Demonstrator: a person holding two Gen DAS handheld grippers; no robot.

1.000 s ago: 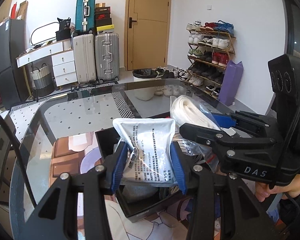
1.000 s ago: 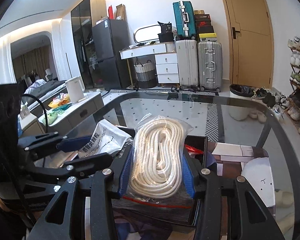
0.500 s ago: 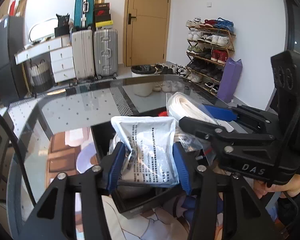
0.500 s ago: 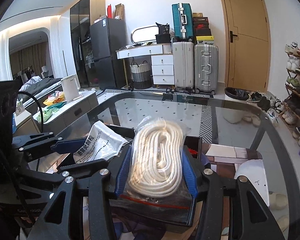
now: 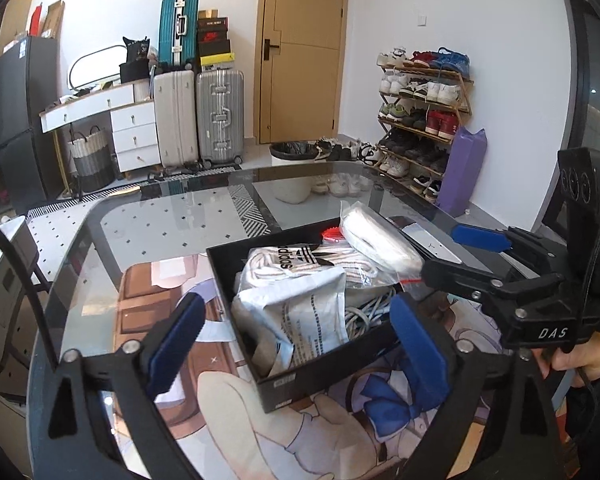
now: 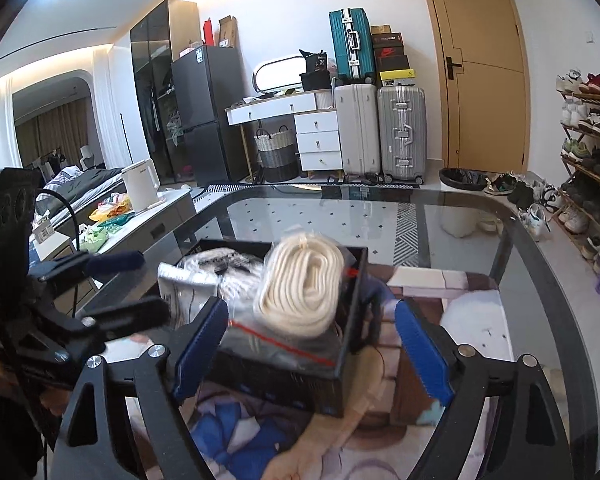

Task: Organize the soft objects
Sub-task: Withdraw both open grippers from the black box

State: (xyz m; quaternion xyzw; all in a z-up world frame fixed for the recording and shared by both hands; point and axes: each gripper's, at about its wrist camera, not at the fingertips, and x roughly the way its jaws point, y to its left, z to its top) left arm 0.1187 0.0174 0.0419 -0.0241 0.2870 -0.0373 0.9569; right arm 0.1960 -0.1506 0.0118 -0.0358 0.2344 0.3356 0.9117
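Left wrist view: printed pouch [image 5: 304,320] lying in black box [image 5: 276,388], on socks [image 5: 300,258].
Rope bag [image 6: 304,280]: inside box too, leaning at its right wall.
Progress: both items boxed; likely near done.
Left gripper [image 5: 296,344]: spread wide, empty, above box.
Right gripper [image 6: 310,346]: spread wide, empty, just behind box.

Right wrist view: rope bag [image 6: 300,288] and box [image 6: 284,376] contents were motion-blurred. Pouch [image 5: 300,320] print was too small to read. Cable [image 5: 364,312] lay partly hidden under the pouch. Mat [image 5: 340,432] picture was cut off at the bottom edge.
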